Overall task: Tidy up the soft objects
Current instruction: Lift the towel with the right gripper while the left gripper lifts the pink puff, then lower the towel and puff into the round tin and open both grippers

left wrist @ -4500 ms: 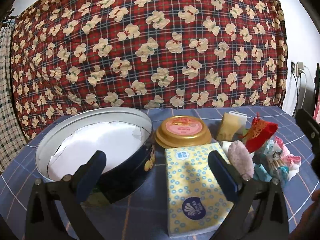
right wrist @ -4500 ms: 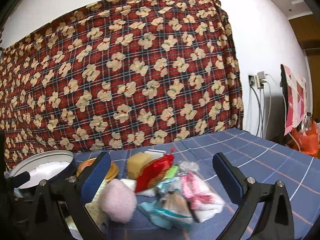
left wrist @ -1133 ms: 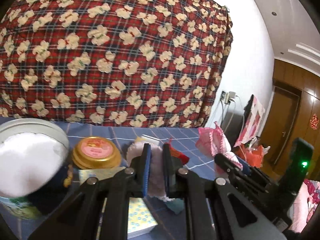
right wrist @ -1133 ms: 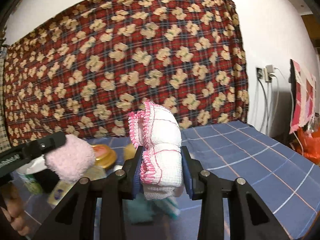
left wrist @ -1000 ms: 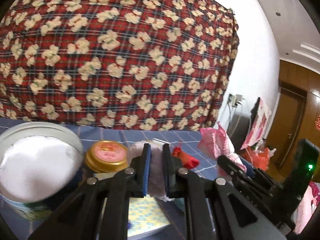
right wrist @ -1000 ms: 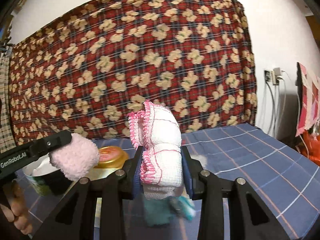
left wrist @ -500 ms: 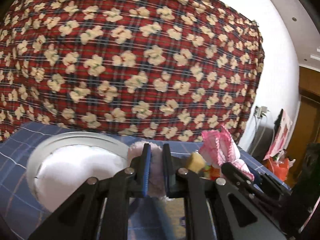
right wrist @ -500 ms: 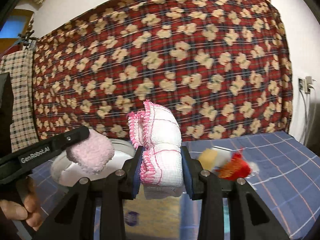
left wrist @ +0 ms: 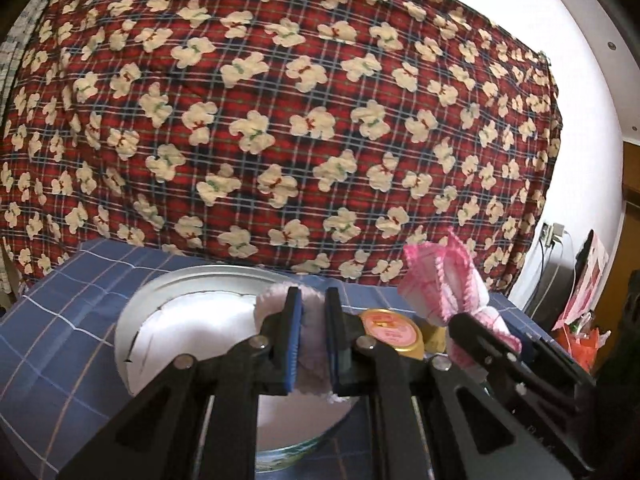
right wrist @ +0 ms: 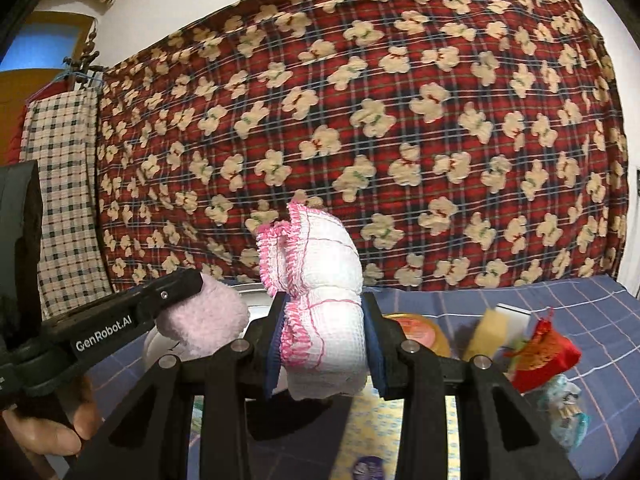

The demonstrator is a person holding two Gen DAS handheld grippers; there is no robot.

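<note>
My left gripper [left wrist: 313, 344] is shut on a fluffy pale pink puff [left wrist: 312, 364], squeezed thin between the blue pads, above the round metal tin [left wrist: 132, 320] with its white lining. My right gripper [right wrist: 325, 346] is shut on a rolled white cloth with pink trim [right wrist: 320, 300]. In the left wrist view that cloth [left wrist: 444, 284] shows to the right, held by the other gripper. In the right wrist view the left gripper holds the pink puff [right wrist: 202, 316] at the left, over the tin's rim [right wrist: 254, 289].
A gold lid [left wrist: 390, 328] lies beside the tin. A yellow sponge [right wrist: 486, 334], a red pouch [right wrist: 544, 354], teal-wrapped items [right wrist: 564, 404] and a yellow tissue pack [right wrist: 380, 432] lie on the blue checked tablecloth [right wrist: 560, 300]. A red bear-print blanket [left wrist: 280, 120] hangs behind. A hand [right wrist: 44, 428] grips the left tool.
Both grippers have swung left with their loads. The tin has come to the centre under the left gripper, and the pile of small items has slid to the right.
</note>
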